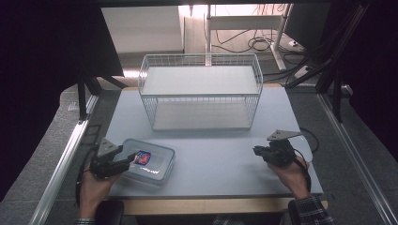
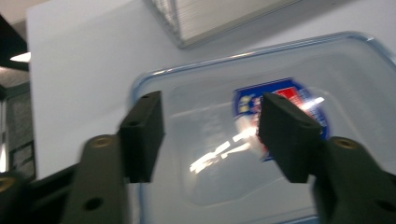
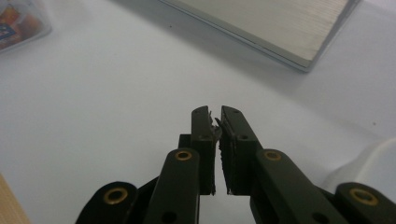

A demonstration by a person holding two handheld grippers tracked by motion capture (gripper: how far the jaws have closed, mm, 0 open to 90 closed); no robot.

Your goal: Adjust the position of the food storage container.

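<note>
The clear rectangular plastic container w/ a blue-rimmed lid and a red-and-blue label [image 1: 149,161] sits at the near-left corner of the pale grey tabletop [image 1: 220,145], well short of the white wire basket [image 1: 201,89] at the far middle. Left gripper [image 1: 127,161] hovers over the container's left end; in the left gripper view its jaws stand half spread above the lid [image 2: 280,130], one pad near the lid's edge, the other over the label, nothing pinched btwn them, pads not pressing on anything. Step in hand looks like getting a hold on the container, prob. to lift it toward the basket. To do it well: the lid is flat and slick, so a top-down pinch has nothing to bite; better to re-open wider, drop one pad outside the rim and one inside/over the edge, then squeeze on the wall or lid lip. Keep the approach square so the box doesn't skate on the table. Right gripper [image 3: 217,122] rests at the near right, jaws all but pressed together, empty, well apart from the container; it could steady the far side if the box slides.
</note>
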